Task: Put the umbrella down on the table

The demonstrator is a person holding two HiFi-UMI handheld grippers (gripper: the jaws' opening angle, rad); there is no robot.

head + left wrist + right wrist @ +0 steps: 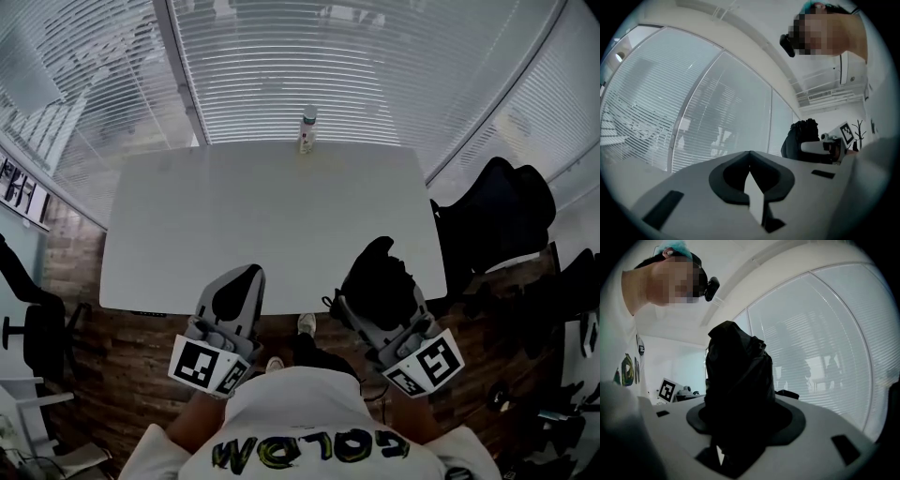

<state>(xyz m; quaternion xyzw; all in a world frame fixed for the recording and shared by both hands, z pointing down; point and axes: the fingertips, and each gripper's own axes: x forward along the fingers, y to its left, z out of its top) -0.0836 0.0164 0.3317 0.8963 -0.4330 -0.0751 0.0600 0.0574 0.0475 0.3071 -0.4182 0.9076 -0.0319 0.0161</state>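
Note:
A folded black umbrella (pixel 378 272) stands between the jaws of my right gripper (pixel 373 286), which is shut on it, just over the front right edge of the white table (pixel 262 216). In the right gripper view the umbrella (pixel 738 376) fills the middle and hides the fingertips. My left gripper (pixel 251 274) hovers at the table's front edge with its jaw tips meeting and nothing between them (pixel 749 154). The left gripper view shows the umbrella (pixel 801 138) off to its right.
A small bottle (pixel 307 131) stands at the table's far edge. A black office chair (pixel 497 220) is close to the table's right side, and another chair (pixel 37 328) stands at the left. Glass walls with blinds lie beyond the table.

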